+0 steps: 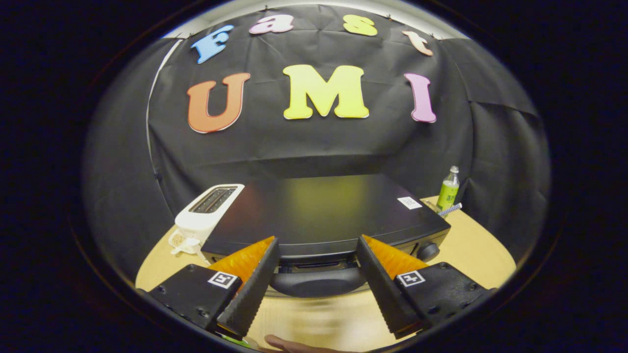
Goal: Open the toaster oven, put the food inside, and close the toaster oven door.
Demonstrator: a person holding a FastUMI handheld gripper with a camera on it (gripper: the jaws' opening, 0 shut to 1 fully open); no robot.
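A black toaster oven stands on the wooden table, seen from above and in front. Its dark bar handle runs along the top of the door, between my two fingers and slightly below their tips. My gripper is open wide, one finger on each side of the handle, and nothing is pressed between them. The fingertips reach the oven's top front edge. A control knob sits on the oven's front just right of the right finger. I cannot tell whether the door is ajar.
A white slot toaster stands against the oven's left side. Behind the oven's right corner stands a green bottle. A person's hand shows on the round wooden table below the fingers.
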